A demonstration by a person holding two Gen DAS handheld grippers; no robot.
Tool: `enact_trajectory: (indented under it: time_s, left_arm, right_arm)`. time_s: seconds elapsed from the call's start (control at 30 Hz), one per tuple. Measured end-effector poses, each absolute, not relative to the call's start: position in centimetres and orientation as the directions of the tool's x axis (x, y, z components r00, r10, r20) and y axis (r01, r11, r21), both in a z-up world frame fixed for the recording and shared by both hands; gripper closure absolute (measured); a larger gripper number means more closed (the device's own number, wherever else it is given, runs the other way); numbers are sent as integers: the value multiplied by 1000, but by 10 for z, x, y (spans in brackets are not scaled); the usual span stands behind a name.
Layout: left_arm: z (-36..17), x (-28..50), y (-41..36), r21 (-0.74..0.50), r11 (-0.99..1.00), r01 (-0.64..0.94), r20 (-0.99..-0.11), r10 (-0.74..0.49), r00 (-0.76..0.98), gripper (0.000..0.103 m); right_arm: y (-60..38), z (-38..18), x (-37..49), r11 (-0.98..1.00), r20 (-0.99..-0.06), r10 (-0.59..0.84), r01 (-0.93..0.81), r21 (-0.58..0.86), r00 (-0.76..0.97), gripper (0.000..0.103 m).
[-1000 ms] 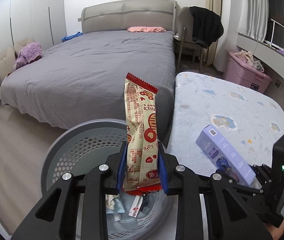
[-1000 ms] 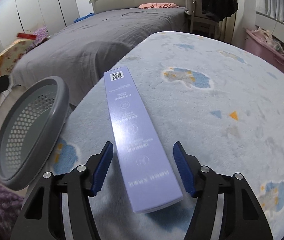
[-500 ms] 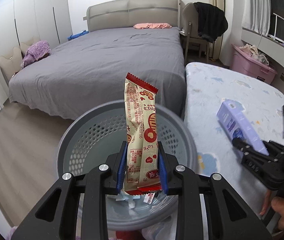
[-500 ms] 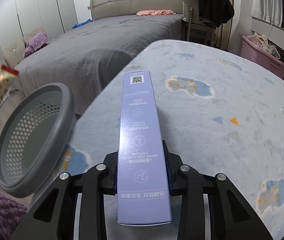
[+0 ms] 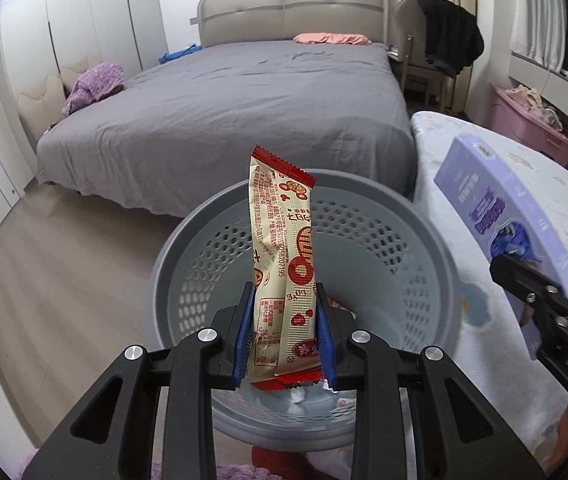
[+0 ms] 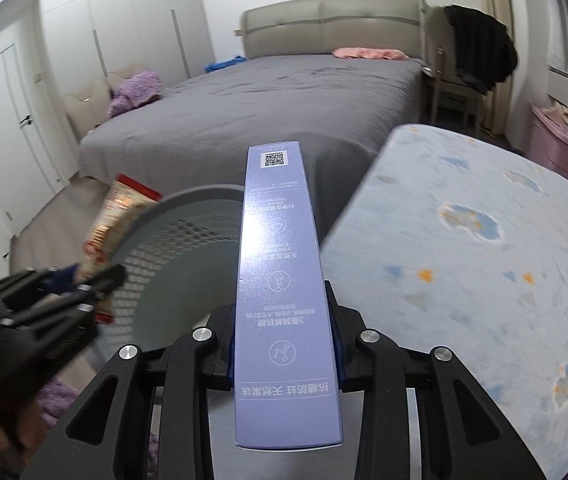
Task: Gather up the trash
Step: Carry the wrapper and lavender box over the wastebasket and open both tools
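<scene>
Left gripper (image 5: pixel 284 336) is pinching a red-and-cream snack wrapper (image 5: pixel 282 264) upright over the gray mesh wastebasket (image 5: pixel 423 248); right gripper (image 6: pixel 282 354) is clamping a long lavender box (image 6: pixel 282 292) w/ both pads.

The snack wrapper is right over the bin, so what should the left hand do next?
Probably open the left gripper and let go. It is shut on the snack wrapper, which hangs over the mouth of the gray bin, so it should fall in with the trash already at the bottom.

The snack wrapper (image 5: pixel 282 264) bore "LOVE" and digits "58207195"; the purple box (image 6: pixel 282 300) carried upside-down Chinese print and a QR code at its far end.
</scene>
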State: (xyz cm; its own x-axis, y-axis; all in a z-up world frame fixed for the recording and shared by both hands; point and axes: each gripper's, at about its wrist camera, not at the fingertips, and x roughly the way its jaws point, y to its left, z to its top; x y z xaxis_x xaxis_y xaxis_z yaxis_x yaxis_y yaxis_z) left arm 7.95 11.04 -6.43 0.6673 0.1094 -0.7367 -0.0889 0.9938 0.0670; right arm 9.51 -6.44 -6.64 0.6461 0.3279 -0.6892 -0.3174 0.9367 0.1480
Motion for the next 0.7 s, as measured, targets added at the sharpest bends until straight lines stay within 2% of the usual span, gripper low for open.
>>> enact_trajectory:
  time_s: [0.7]
  left_arm:
    - [-70, 93, 148, 24, 987, -162, -755, 124, 644, 70]
  right_arm:
    - [1, -74, 123, 886, -743, 393, -441, 147, 542, 71]
